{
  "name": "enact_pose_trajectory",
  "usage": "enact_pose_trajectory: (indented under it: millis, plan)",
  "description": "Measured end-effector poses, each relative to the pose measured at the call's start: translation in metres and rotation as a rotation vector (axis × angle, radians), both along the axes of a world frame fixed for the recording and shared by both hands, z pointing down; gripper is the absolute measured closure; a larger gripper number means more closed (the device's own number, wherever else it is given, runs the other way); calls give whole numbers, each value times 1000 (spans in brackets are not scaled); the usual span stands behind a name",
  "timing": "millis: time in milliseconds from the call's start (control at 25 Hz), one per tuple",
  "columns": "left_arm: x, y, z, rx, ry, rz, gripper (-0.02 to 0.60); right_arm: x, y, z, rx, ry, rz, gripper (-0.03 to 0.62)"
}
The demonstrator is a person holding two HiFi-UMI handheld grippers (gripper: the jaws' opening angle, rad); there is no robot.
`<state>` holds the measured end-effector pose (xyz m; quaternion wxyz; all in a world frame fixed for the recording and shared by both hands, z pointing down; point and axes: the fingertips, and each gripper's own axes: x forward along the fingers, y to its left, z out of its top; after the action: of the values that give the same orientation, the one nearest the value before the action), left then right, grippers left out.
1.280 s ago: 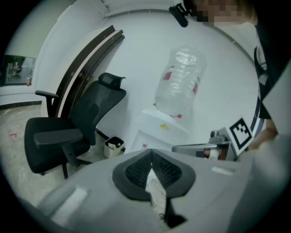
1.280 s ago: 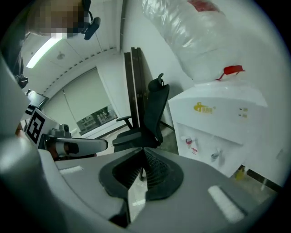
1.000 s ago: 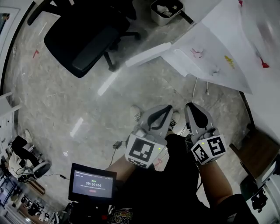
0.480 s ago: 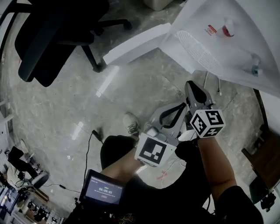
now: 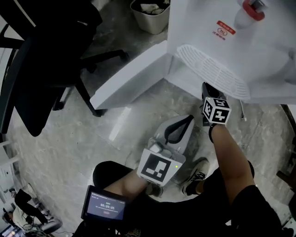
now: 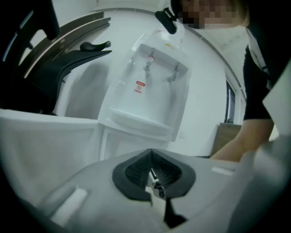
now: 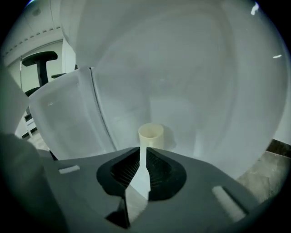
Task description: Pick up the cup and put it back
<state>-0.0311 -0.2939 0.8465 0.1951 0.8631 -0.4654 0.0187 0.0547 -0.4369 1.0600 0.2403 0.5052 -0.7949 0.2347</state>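
Observation:
A small cream cup (image 7: 150,135) stands upright inside a white compartment, straight ahead of my right gripper (image 7: 143,150). That gripper's jaws are opening, with a narrow gap and nothing between them; the cup is a little beyond the tips. In the head view my right gripper (image 5: 206,89) reaches in under the grilled drip tray (image 5: 210,74) of the white water dispenser (image 6: 150,86), and the cup is hidden there. My left gripper (image 5: 178,126) hangs lower and to the left, shut and empty, its tips (image 6: 151,154) pointing at the dispenser.
The dispenser's white lower door (image 5: 129,81) stands swung open to the left. A black office chair (image 5: 41,60) is at the left and a waste bin (image 5: 149,14) at the top. A small timer screen (image 5: 105,206) sits near my legs.
The person has stepped up to the dispenser, which now fills the upper right. My right gripper has moved forward under the drip tray; the left has trailed behind it.

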Motion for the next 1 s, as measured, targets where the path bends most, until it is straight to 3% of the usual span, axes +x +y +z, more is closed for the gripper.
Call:
enact_pose_trajectory:
  millis: [240, 480, 640, 720, 1000]
  plan:
    - [-14, -21, 35, -10, -18, 3, 577, -4, -33, 51, -45, 31, 48, 502]
    - [0, -1, 50, -74, 4, 67, 577, -3, -60, 73, -128, -36, 118, 457]
    - [5, 9, 55, -78, -18, 95, 577, -14, -68, 81, -151, 9, 45, 464]
    - [4, 11, 56, -69, -35, 99, 577, -15, -73, 84, -154, 23, 27, 522]
    - [-3, 10, 55, -74, -7, 88, 577, -12, -64, 70, -171, 32, 36, 540]
